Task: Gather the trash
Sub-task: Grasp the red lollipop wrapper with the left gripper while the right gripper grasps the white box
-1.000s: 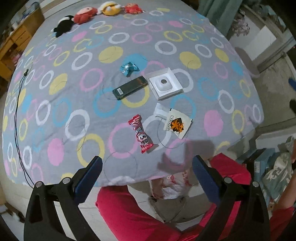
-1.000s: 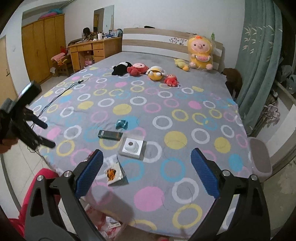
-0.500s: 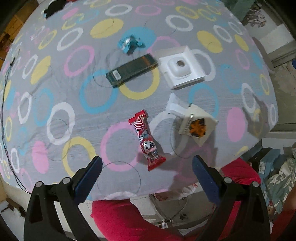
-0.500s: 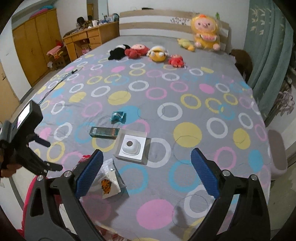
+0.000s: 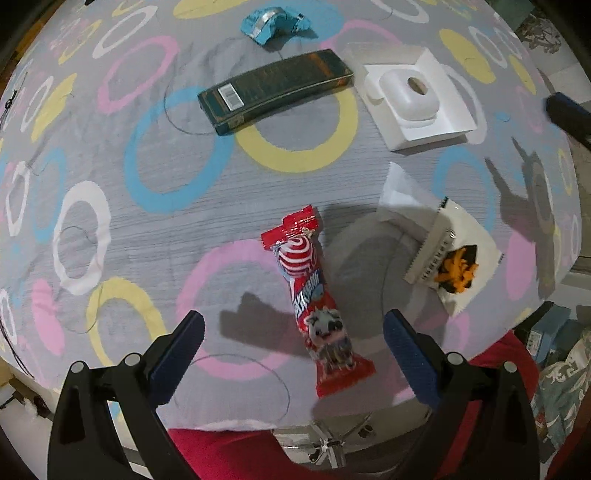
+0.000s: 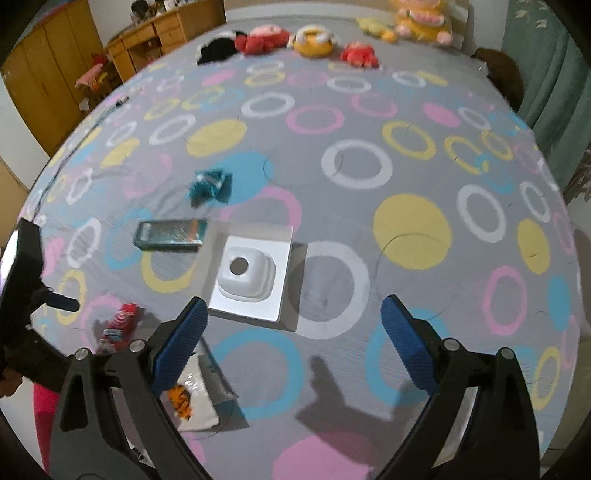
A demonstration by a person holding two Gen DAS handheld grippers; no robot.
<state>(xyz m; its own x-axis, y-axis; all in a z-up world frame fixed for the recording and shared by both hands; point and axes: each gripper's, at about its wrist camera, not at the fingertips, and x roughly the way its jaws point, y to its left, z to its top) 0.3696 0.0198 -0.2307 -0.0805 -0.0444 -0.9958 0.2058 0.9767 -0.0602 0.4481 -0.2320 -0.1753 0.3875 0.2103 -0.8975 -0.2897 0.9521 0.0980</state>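
Note:
Trash lies on a bed with a ring-patterned grey cover [image 5: 110,206]. A red candy wrapper [image 5: 314,295] lies lengthwise between the fingers of my open left gripper [image 5: 293,345], which hovers just above it. Beyond it are a white snack packet [image 5: 448,254], a white box insert [image 5: 412,96], a dark green carton [image 5: 273,90] and a crumpled blue wrapper [image 5: 273,24]. My open right gripper [image 6: 293,332] hangs over the bed with the white box insert [image 6: 247,273] just past its left finger and the white snack packet [image 6: 192,397] beneath that finger.
Plush toys [image 6: 288,38] line the far side of the bed. A wooden desk and wardrobe [image 6: 51,74] stand at the left, green curtains [image 6: 546,66] at the right. A black cable [image 6: 66,155] trails over the cover. Red clothing [image 5: 240,458] and a bag opening [image 5: 325,443] sit below the bed edge.
My left gripper has dropped closer to the bed and now straddles the red candy wrapper. The right gripper has tilted down and moved nearer the white box insert.

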